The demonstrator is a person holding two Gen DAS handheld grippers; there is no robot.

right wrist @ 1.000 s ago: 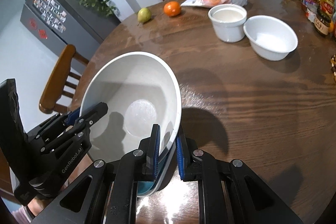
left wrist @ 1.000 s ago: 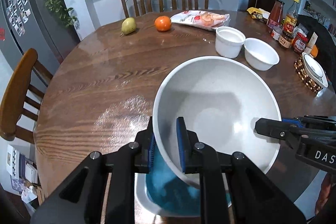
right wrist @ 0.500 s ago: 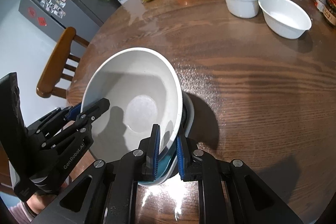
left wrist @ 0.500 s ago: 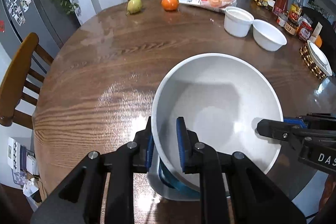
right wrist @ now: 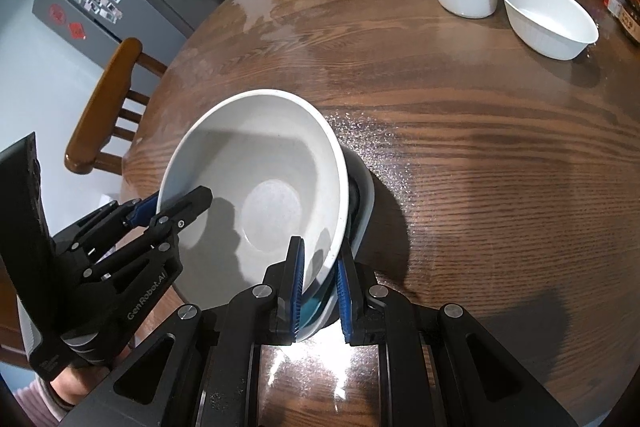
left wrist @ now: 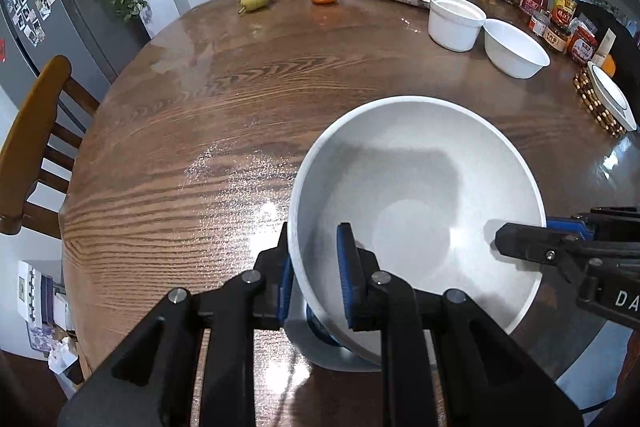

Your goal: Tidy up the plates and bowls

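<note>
I have the big white bowl (left wrist: 416,211) by its rim, left tool (left wrist: 316,275) and right tool (right wrist: 320,287) each clamped on opposite edges. It reads as stiff, glazed, slippery and breakable. It sits tilted over a blue-lined dish (right wrist: 362,203) on the worktop (right wrist: 480,167).

Mostly hidden under the big bowl

A blue-lined dish (right wrist: 320,301) peeks out beneath the large white bowl (left wrist: 416,187); its shape stays covered. At the far right the jars (left wrist: 560,27) carry unreadable labels, and the frame crops the white dish (left wrist: 614,101) there.
</note>
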